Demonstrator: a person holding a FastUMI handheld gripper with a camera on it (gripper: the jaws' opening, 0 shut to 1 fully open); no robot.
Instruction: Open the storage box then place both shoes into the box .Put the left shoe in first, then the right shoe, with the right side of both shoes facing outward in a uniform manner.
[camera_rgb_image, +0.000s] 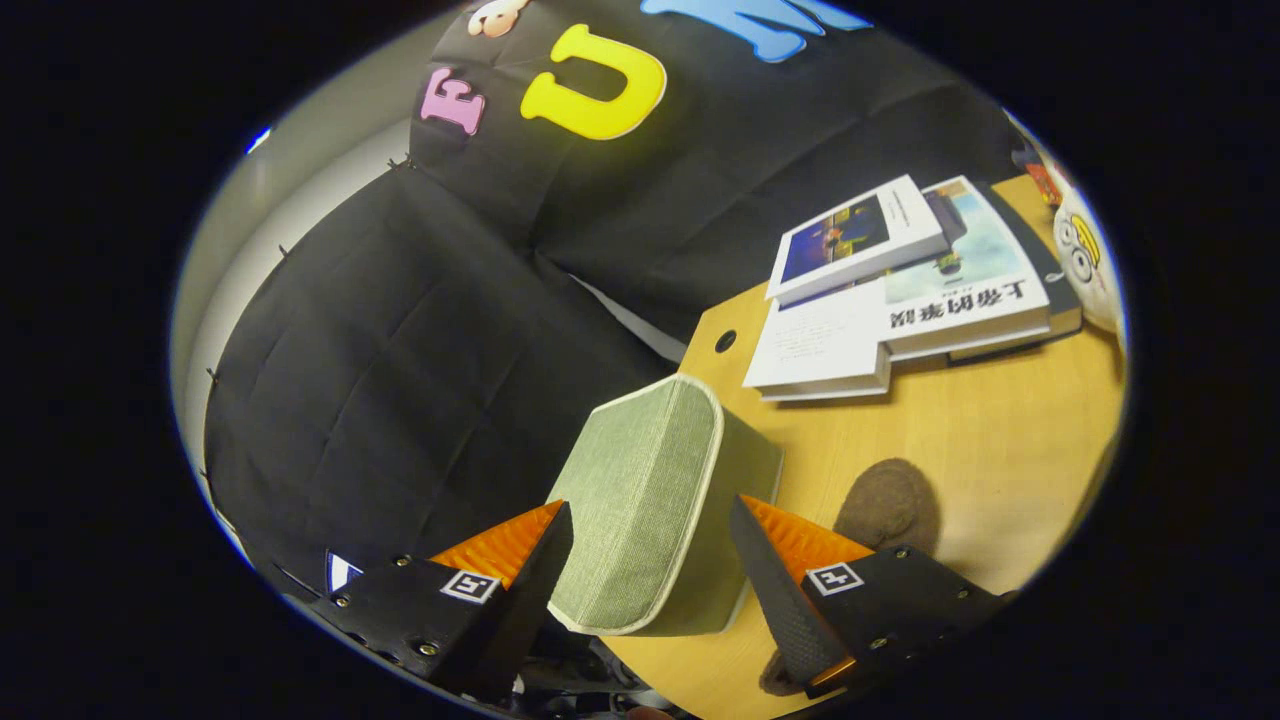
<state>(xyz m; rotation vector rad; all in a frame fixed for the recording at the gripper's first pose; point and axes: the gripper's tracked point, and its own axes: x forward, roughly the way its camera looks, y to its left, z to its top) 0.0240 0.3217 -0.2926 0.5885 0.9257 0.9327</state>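
Gripper view: tongs (650, 560) spread wide, nothing pinched. Green fabric storage box (650, 500) sits directly between the two fingers, on the near corner of the wooden counter (980, 440). The box's pale-piped face, probably the lid or flap, is turned toward the camera, and its long axis runs roughly forward along the fingers, tilted a little to the right. Left finger (520, 560) stands just beside the box's left edge; right finger (780, 570) stands just beside its right flank. Cannot tell whether either pad touches the fabric; neither clearly presses on it.

Brown, rounded, fuzzy item (890, 505), likely one of the shoes, lies on the counter just right of the box, partly behind the right finger. A second brown patch shows under that finger's tip; cannot tell what it is. Stack of books (900, 290) rests well beyond the box, with a white plush toy (1085, 265) at the far right.

Judgement: box is shut, so the opening step is in hand. Coming move turns on the piped edge lying centred between the fingers; closing should catch it.
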